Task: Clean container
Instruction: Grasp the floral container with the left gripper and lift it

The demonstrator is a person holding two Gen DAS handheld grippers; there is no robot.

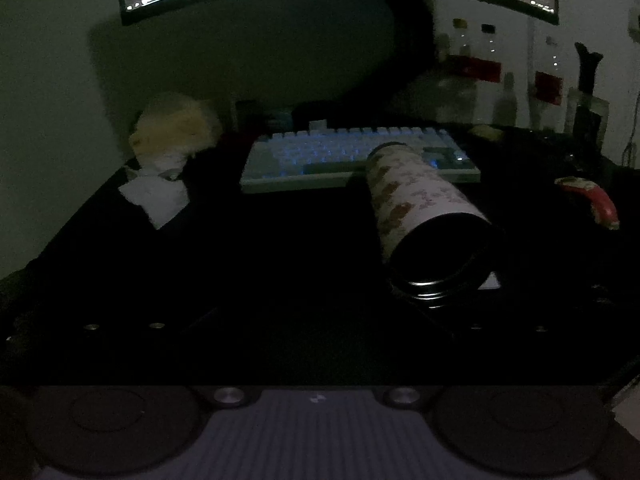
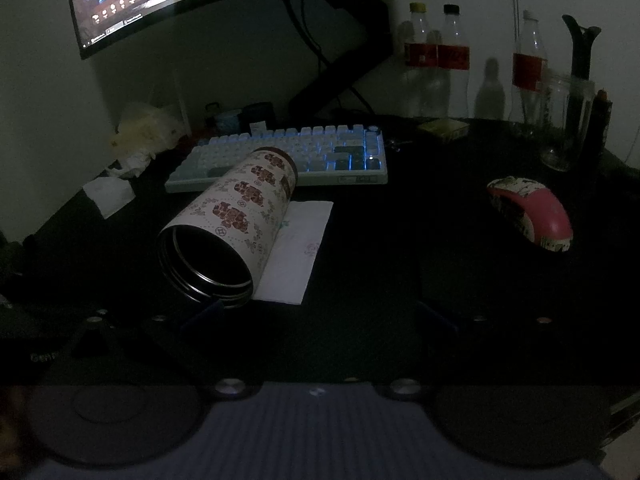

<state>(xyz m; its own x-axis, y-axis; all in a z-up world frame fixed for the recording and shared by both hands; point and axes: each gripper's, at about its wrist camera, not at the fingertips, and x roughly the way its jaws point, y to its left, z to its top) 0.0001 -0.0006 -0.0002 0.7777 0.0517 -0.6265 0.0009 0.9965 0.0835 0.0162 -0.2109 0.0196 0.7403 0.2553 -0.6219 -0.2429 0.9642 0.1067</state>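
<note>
Patterned cylindrical container (image 2: 236, 216) on its side on the dark desk (image 2: 380, 264), long axis from the backlit keyboard (image 2: 288, 156) toward the cameras, open dark mouth nearest, closed end at the keyboard's front edge. Just beside it, partly beneath, a flat white napkin (image 2: 298, 248); well apart to the right a pink mouse (image 2: 532, 212), bottles (image 2: 436, 56) behind. Left gripper (image 1: 320, 320) and right gripper (image 2: 316, 320) both spread wide, holding nothing, short of the container.
</note>
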